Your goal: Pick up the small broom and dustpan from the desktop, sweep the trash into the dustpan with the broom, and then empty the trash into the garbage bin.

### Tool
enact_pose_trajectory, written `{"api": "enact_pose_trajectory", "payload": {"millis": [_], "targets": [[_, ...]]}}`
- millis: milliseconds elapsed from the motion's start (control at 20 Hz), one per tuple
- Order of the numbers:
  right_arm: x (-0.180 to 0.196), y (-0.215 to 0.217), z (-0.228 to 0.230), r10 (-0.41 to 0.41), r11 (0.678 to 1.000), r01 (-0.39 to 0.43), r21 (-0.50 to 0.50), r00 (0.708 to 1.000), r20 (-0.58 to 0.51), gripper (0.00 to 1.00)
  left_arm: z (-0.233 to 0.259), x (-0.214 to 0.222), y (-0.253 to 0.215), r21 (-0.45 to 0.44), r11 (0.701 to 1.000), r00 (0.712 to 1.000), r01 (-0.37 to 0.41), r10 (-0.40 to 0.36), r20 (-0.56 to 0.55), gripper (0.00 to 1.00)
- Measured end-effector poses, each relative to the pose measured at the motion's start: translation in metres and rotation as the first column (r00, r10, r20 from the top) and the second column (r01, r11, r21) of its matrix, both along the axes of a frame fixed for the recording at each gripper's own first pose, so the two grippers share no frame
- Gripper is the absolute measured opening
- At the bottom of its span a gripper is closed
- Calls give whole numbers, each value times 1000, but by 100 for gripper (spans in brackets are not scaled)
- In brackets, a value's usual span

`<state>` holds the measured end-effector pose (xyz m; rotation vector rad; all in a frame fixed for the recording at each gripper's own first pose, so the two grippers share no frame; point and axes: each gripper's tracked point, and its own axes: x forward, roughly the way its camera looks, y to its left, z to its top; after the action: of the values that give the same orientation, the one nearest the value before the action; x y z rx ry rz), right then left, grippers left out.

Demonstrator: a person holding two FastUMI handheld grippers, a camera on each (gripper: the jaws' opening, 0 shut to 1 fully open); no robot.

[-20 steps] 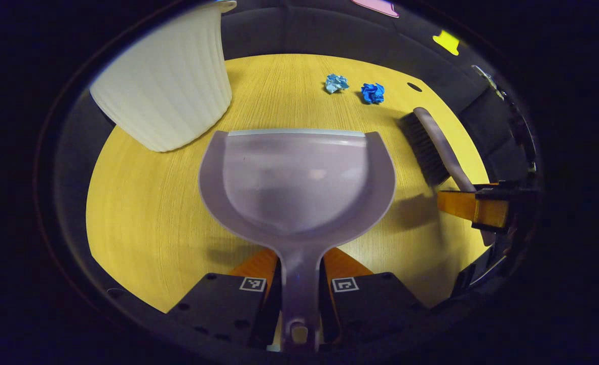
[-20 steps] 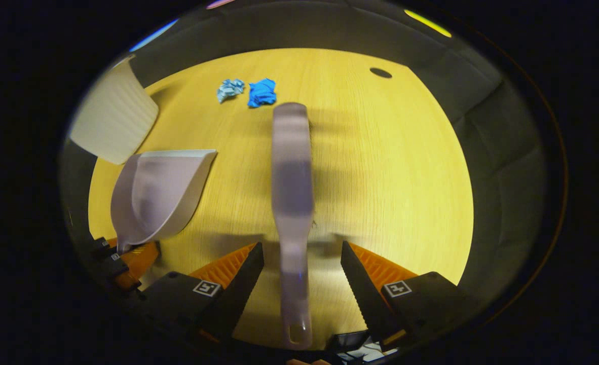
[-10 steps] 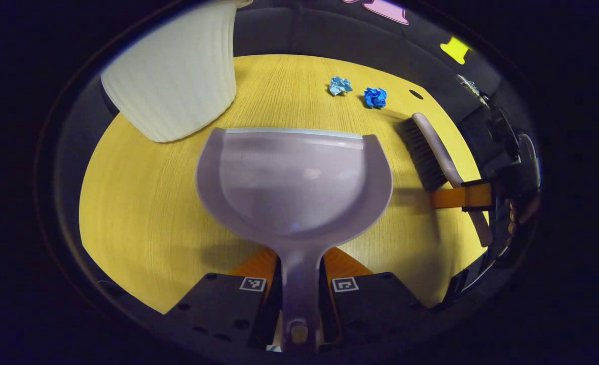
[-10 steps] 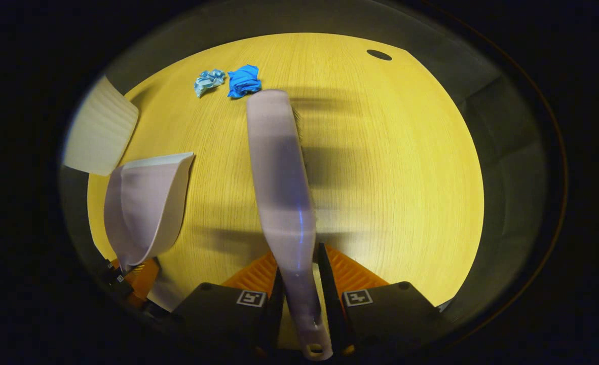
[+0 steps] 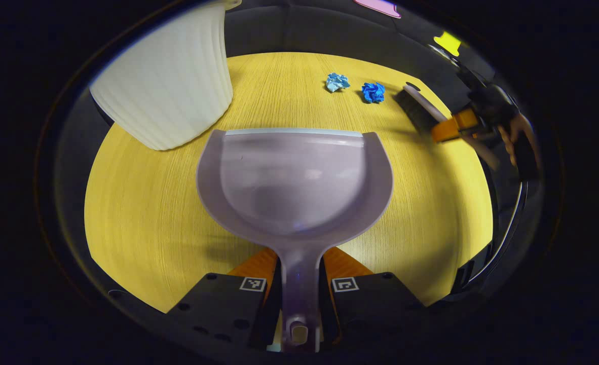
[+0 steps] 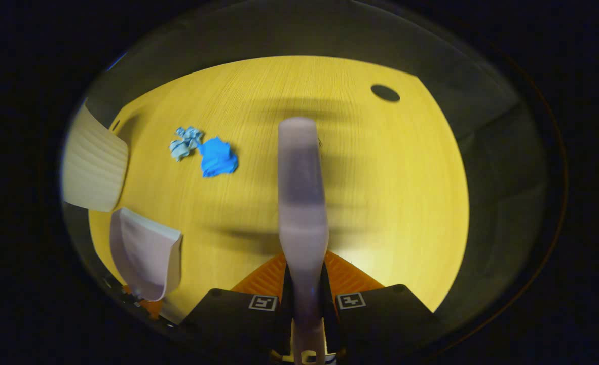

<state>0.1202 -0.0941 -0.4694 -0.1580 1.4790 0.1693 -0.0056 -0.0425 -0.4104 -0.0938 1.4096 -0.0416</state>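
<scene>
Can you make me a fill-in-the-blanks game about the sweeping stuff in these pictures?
1. The left tool is shut on the handle of the ____.
2. The right tool is shut on the handle of the ____.
3. On the yellow table lie ____ crumpled balls of paper, the light blue paper ball and the dark blue paper ball.
4. The ribbed bin is ____ in colour.

Missing words: dustpan; broom; two; white
</scene>
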Motion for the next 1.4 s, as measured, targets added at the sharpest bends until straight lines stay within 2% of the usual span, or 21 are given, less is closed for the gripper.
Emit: {"api": "enact_pose_trajectory", "payload": {"millis": [100,250,300,350,450,500,550,650,700,850,950,1050,1100,1150,1200,1250,1300,1400], "targets": [[38,-5,-5,138,988,-136,-66,990,23,28,-2,-3,0,-3,1000,1000,3,-3,-11,31],[61,24,-26,209,978,-209,-2,978,-2,28,-3,-6,0,-5,1000,1000,10,-10,-23,31],[57,32,-34,266,964,-266,-8,964,-15,28,-4,-6,1,-5,1000,1000,12,-12,-27,31],[52,37,-37,360,932,-361,-26,932,-44,28,-4,-7,1,-3,1000,999,9,-9,-34,31],[61,53,-36,574,818,-572,-59,819,3,28,-5,-6,-1,-6,1000,1000,-4,4,-30,31],[60,61,-32,626,778,-625,-60,780,-7,28,-6,-7,-1,2,1000,1000,0,0,-26,31],[57,71,-25,650,758,-650,-42,759,-18,28,-7,-7,-2,6,1000,1000,3,-3,-28,31],[36,98,-11,663,748,-659,76,747,-54,27,-7,-6,-2,-1,1000,1000,-2,2,-23,31],[24,109,-10,700,714,-692,110,712,-61,27,-7,-7,-2,-6,1000,1000,-3,3,-19,31],[-13,117,0,838,545,-819,179,540,-81,28,-6,-7,-1,-9,1000,1000,3,-3,-16,31],[-34,116,8,901,433,-878,203,423,-96,28,-6,-7,-1,-9,1000,1000,3,-4,-12,31],[-47,112,18,934,358,-906,227,341,-109,28,-6,-6,0,-6,1000,1000,2,-2,-6,31],[-54,108,24,945,327,-915,235,311,-106,28,-6,-8,0,-7,1000,1000,-2,2,-3,31],[-63,98,30,950,312,-912,267,290,-118,28,-5,-6,0,-9,1000,1000,-6,6,4,31],[-66,90,34,952,305,-905,298,284,-113,28,-6,-7,0,-10,1000,1000,-8,8,10,32],[-54,85,31,948,320,-905,282,307,-89,28,-5,-6,0,-12,1000,1000,-6,6,19,31],[-39,84,29,931,365,-901,235,355,-85,28,-6,-7,0,-11,1000,1000,-1,1,29,31],[10,78,11,847,532,-834,144,525,-87,28,-6,-8,0,-15,1000,1000,0,1,29,31]]}}
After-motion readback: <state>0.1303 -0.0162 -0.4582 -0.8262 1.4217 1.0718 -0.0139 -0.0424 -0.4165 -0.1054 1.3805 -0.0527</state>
